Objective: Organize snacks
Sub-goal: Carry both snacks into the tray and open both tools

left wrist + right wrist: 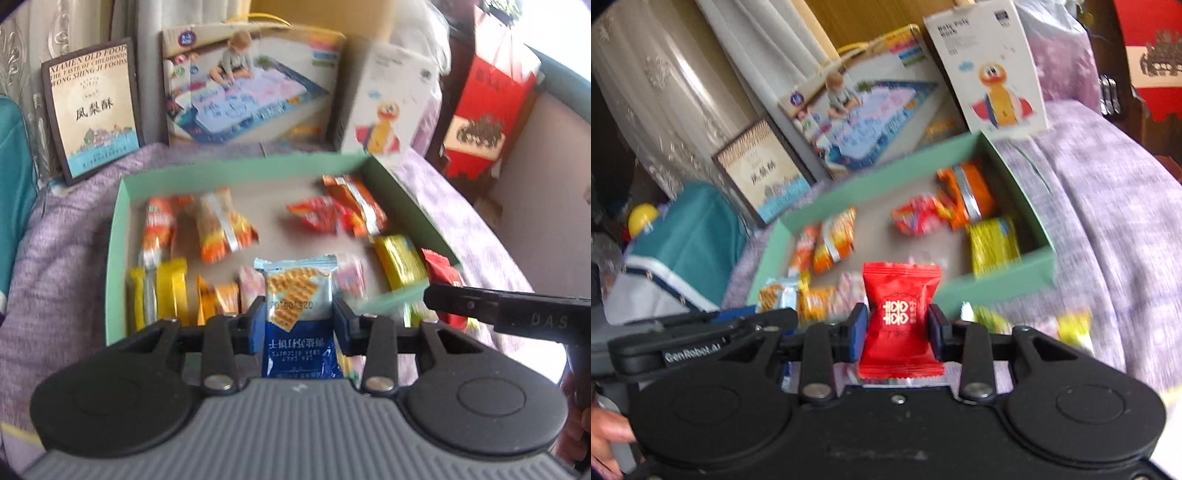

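A shallow green box (236, 170) (886, 170) lies on the purple bedcover and holds several snack packets: orange ones (221, 229), red ones (317, 214) and yellow ones (400, 264). My left gripper (299, 325) is shut on a blue cracker packet (301, 295) and holds it over the box's near edge. My right gripper (897, 330) is shut on a red candy packet (901, 314) just in front of the box's near wall. The right gripper also shows in the left wrist view (498, 310), at the box's near right corner.
Loose yellow and green packets (1071, 328) lie on the purple bedcover (1108, 192) right of the box. A brown pastry box (92, 107), a play-mat box (251, 85) and a white duck box (388, 107) stand behind it. A teal bag (687, 236) sits left.
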The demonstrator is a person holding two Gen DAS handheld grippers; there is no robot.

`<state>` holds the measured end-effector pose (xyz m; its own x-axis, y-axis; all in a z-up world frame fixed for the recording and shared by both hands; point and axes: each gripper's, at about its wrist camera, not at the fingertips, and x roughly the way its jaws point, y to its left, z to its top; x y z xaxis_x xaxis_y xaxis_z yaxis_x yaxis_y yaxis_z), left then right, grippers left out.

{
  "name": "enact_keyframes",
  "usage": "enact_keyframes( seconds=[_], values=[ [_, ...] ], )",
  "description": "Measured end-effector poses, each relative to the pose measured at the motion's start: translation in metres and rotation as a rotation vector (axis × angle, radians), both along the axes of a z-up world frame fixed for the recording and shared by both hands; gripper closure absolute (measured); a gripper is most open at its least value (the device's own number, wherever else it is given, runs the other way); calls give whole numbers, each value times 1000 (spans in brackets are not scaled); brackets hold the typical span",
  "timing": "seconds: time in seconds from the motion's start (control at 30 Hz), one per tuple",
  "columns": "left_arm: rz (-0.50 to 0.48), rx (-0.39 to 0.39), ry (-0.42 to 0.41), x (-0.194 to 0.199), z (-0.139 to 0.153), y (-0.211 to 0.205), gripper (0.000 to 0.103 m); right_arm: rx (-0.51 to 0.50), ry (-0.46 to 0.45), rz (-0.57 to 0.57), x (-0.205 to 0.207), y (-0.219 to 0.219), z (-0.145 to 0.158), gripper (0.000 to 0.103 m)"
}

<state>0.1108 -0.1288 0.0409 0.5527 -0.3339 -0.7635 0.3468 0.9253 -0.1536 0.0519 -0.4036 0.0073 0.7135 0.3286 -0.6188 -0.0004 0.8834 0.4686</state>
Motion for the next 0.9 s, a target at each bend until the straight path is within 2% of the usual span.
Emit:
enact_keyframes(
  seconds=[0.23, 0.37, 0.57, 0.6, 0.63, 0.67, 0.7, 0.73, 0.77, 0.8, 0.9],
  values=[
    [32, -4, -1, 79, -5, -18, 66, 36, 41, -31, 99, 4, 6, 69],
    [49, 1, 9, 122, -20, -29, 66, 35, 84, -37, 156, 9, -5, 69],
    [75, 20, 36, 165, -47, -39, 65, 57, 136, -38, 207, 15, -30, 69],
    [86, 29, 39, 170, -51, -40, 62, 71, 141, -39, 212, 15, -33, 66],
    [95, 38, 44, 172, -54, -40, 49, 78, 141, -42, 215, 14, -36, 65],
    [104, 47, 47, 174, -57, -40, 42, 78, 141, -45, 219, 14, -38, 53],
    [109, 52, 38, 173, -58, -39, 31, 68, 134, -46, 219, 14, -38, 36],
    [109, 57, 28, 173, -59, -39, 22, 55, 121, -49, 216, 15, -37, 27],
    [109, 65, 18, 171, -59, -39, 17, 43, 107, -53, 214, 15, -36, 16],
    [112, 74, 9, 170, -58, -38, 10, 33, 98, -60, 212, 14, -35, 11],
    [119, 88, -4, 164, -56, -38, 5, 36, 101, -76, 206, 11, -31, 1]
  ],
)
